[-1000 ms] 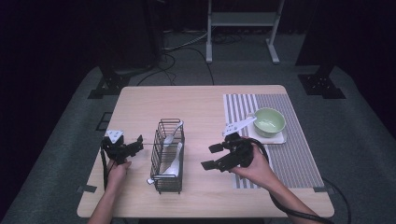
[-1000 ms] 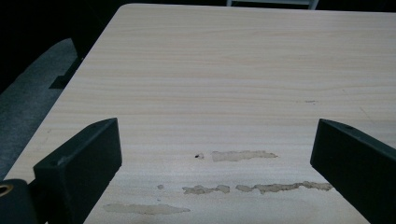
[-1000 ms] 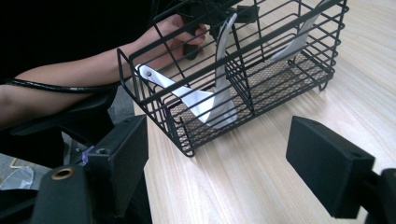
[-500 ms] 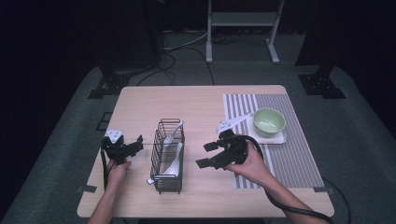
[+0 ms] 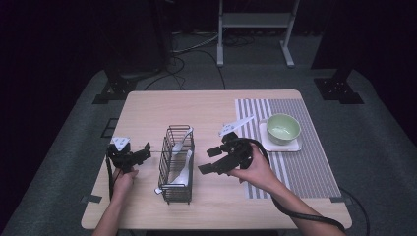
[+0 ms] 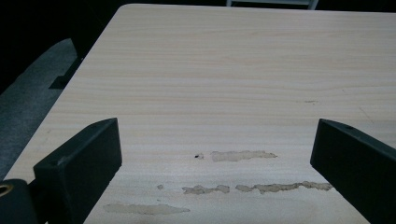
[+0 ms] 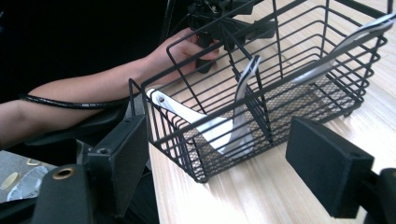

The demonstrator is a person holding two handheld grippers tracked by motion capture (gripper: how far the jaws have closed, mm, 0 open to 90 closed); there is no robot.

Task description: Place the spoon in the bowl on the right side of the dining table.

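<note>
I am at a pale wooden table, holding a black two-jaw gripper in each hand. My left gripper hovers near the table's left edge, just left of a black wire basket. In the left gripper view its jaws stand wide apart with nothing between them, above bare wood marked by a few pale smears.

My right gripper sits just right of the basket, jaws pointing left toward it. They are spread wide and grasp nothing; in the right gripper view the basket's near corner lies between and beyond them.

The basket stands near the middle of the table, long side running near to far, with a wire divider inside. Two white plastic spoons lean in it: one white spoon in the near compartment, its handle over the rim, and another white spoon in the far compartment.

To the right lies a grey striped placemat. On its far part a light green bowl rests on a white square tray. A white flat utensil lies at the mat's left edge, just beyond my right hand.
</note>
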